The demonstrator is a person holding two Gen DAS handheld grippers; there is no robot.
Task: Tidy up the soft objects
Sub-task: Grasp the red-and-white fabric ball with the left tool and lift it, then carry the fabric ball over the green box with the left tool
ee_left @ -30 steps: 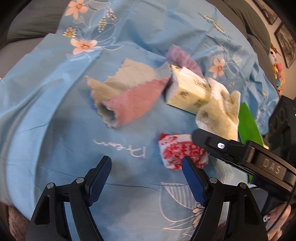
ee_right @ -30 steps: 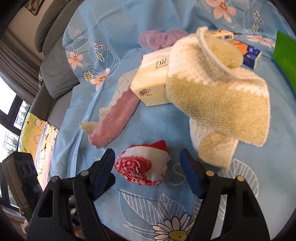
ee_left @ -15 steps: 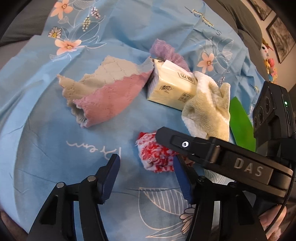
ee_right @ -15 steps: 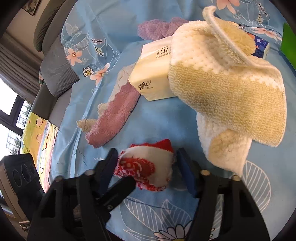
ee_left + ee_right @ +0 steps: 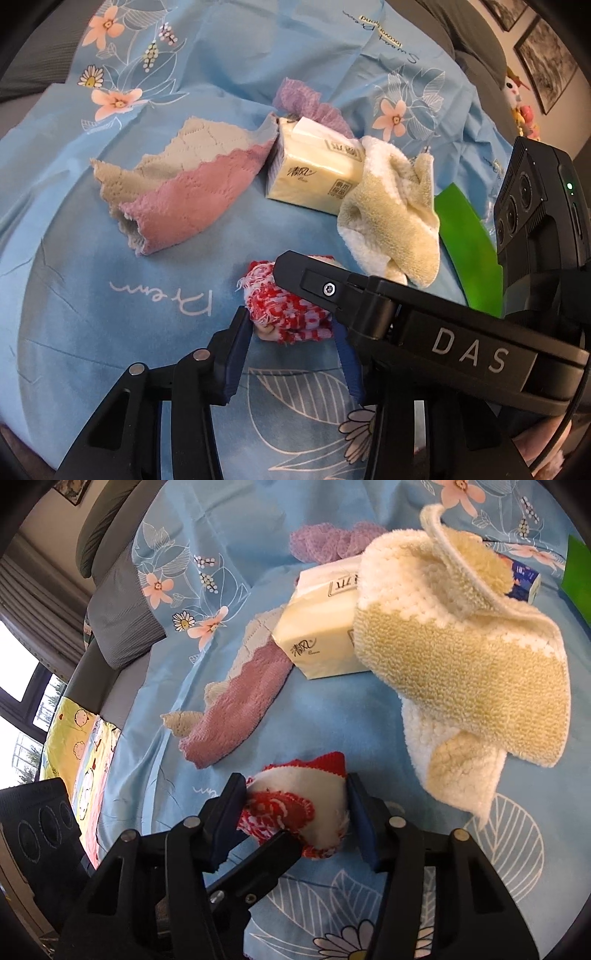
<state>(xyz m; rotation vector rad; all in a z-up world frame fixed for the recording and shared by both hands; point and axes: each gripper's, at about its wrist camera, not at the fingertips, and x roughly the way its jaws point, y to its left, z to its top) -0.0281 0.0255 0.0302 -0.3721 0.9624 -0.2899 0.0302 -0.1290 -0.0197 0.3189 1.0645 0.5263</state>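
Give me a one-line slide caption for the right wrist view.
Right tongs squeeze a red-and-white cloth on the blue floral sheet, left tongs alongside.

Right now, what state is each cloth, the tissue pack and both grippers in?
red-and-white cloth: bunched, between both grippers' pads.
left gripper: just closing, pads touching cloth.
right gripper: just closing, pads pressing cloth.
yellow-and-white towel: crumpled, leaning on pack.
tissue pack: opened, tissue protruding.
pink-and-grey cloth: loosely folded.
purple cloth: crumpled behind pack.
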